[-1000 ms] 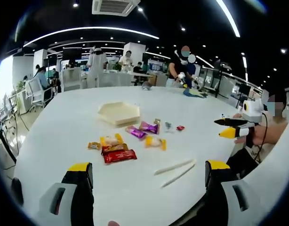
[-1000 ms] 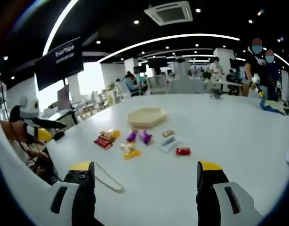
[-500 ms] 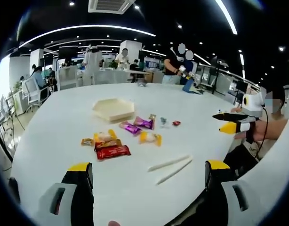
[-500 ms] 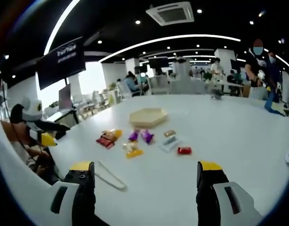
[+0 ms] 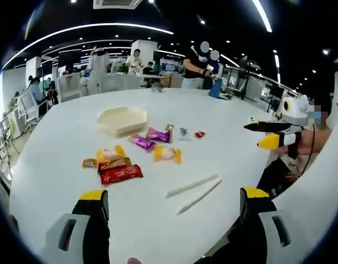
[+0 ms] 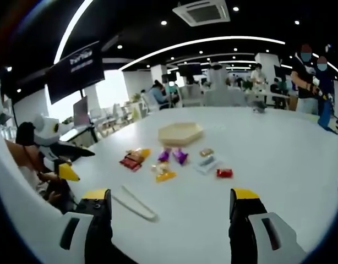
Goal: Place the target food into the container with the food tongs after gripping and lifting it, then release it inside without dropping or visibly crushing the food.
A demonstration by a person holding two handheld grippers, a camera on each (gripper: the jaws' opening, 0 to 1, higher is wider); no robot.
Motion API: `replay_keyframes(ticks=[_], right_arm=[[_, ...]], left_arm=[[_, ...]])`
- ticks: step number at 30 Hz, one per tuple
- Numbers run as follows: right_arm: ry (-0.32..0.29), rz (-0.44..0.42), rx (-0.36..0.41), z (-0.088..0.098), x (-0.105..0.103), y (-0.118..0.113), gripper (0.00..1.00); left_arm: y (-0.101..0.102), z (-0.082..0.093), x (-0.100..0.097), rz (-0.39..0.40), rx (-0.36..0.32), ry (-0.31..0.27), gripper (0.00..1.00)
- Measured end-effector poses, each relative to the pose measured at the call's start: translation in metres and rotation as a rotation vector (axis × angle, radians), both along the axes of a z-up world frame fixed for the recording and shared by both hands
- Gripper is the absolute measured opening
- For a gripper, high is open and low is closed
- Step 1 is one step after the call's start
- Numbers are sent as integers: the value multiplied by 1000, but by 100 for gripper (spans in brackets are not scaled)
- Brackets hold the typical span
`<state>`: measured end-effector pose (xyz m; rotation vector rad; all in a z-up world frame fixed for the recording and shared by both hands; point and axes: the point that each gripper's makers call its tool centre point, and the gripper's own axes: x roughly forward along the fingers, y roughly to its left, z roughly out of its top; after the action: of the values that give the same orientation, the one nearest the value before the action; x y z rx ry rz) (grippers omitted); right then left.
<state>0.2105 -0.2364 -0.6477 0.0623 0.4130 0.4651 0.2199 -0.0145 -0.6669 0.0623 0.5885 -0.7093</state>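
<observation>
Both claws gape; tongs point(image 5: 194, 186) lie ahead of left claw point(image 5: 172, 201).

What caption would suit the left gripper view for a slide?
Open hand-held gripper faces tongs, wrapped snacks and a tray on a white table.

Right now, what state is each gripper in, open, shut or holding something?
Left gripper: open, holding nothing, above the table.
Right gripper: open, holding nothing; the tongs lie untouched on the table.
</observation>
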Motion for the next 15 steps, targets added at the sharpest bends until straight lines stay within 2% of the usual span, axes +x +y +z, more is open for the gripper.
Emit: replay_keyframes(ticks=[6,11,12,13,15], right_arm=[[12,8,4,-1,-2,2,89],[8,-11,3,8,6,-3,89],[5,-12,5,10,7,-3,90],[-16,-14,19,16,10,-2,90],[-12,-5,12,16,14,-3,90]], left_arm=[[-3,-2,2,-3,-8,8,99],[-10,2,9,-27,-2,24,99],[-11,4,10,-32,0,21,99],[-14,9,13,-43,-3,-7,99],[-15,9,16,-42,-2,-7,99]])
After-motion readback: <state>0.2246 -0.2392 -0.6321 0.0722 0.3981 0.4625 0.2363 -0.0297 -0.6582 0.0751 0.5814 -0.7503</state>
